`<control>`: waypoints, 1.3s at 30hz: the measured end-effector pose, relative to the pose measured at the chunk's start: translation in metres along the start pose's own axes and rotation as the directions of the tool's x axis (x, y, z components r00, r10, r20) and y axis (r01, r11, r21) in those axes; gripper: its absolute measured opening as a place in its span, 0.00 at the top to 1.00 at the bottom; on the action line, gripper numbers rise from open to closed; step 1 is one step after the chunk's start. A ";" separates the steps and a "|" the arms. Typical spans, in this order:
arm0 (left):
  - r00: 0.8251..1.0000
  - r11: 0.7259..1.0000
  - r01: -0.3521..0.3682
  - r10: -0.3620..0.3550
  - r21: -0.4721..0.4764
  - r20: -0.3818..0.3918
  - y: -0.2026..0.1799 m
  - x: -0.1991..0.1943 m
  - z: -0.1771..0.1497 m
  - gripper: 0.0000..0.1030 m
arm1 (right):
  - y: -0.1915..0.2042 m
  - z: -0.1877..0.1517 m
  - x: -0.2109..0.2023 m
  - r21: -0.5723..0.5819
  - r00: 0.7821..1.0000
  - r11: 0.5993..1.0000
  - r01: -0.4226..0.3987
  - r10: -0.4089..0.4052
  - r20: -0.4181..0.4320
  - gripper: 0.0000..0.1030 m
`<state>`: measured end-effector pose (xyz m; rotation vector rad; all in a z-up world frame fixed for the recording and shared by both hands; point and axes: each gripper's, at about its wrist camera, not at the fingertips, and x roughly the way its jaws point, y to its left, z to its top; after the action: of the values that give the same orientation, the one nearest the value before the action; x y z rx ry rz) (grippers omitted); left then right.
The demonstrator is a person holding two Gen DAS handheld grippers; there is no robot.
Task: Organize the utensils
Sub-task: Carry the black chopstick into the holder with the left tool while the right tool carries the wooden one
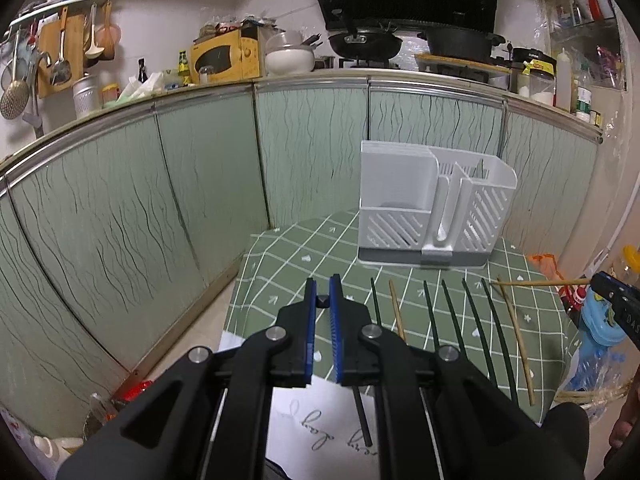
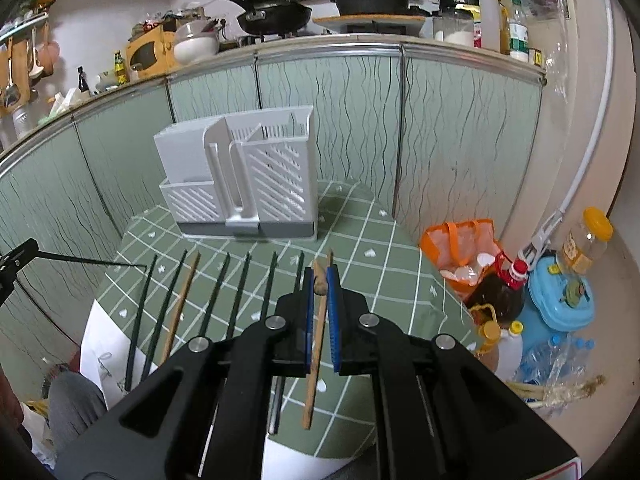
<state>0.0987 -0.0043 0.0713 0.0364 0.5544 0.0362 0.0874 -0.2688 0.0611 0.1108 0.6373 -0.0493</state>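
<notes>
Utensil caddy near-empty; chopsticks mostly on counter; right gripper clamps wooden chopstick; left gripper clamps dark chopstick.

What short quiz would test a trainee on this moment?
1. True or false: the white utensil rack lies tipped on its side.
2. What does the right claw grip? A) a wooden chopstick B) a spoon C) nothing
3. Fill in: the left claw is shut on a ____ chopstick.
Key: 1 false, it stands upright; 2 A; 3 dark, the dark chopstick.
</notes>
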 end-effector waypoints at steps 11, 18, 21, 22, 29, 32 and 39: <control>0.999 1.000 0.010 -0.010 0.009 0.035 0.004 0.000 0.024 0.92 | 0.008 0.034 0.001 -0.016 0.997 0.999 -0.039 0.040 0.059 0.94; 0.998 0.999 0.041 -0.041 0.006 0.040 0.007 0.002 0.038 0.93 | 0.011 0.050 0.001 -0.018 0.995 0.998 -0.066 0.067 0.070 0.94; 0.997 0.997 0.072 -0.072 0.003 0.040 0.010 -0.001 0.044 0.93 | 0.011 0.056 -0.003 -0.013 0.994 0.997 -0.080 0.080 0.070 0.94; 0.996 0.997 0.081 -0.081 0.002 0.038 0.012 -0.001 0.046 0.93 | 0.010 0.058 -0.006 -0.014 0.994 0.997 -0.082 0.083 0.072 0.94; 0.984 0.984 0.177 -0.177 -0.001 0.028 0.022 -0.009 0.072 0.93 | 0.006 0.077 -0.020 -0.033 0.993 0.994 -0.100 0.102 0.064 0.94; 0.975 0.975 0.222 -0.221 -0.003 0.017 0.025 -0.012 0.085 0.93 | 0.005 0.085 -0.025 -0.041 0.992 0.993 -0.109 0.111 0.059 0.94; 0.950 0.950 0.312 -0.312 0.032 -0.002 0.020 -0.013 0.115 0.93 | 0.000 0.109 -0.040 -0.062 0.989 0.989 -0.137 0.139 0.046 0.94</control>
<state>0.1480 0.0120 0.1764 -0.0201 0.5521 -0.2820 0.1192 -0.2810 0.1720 0.0965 0.5787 0.1000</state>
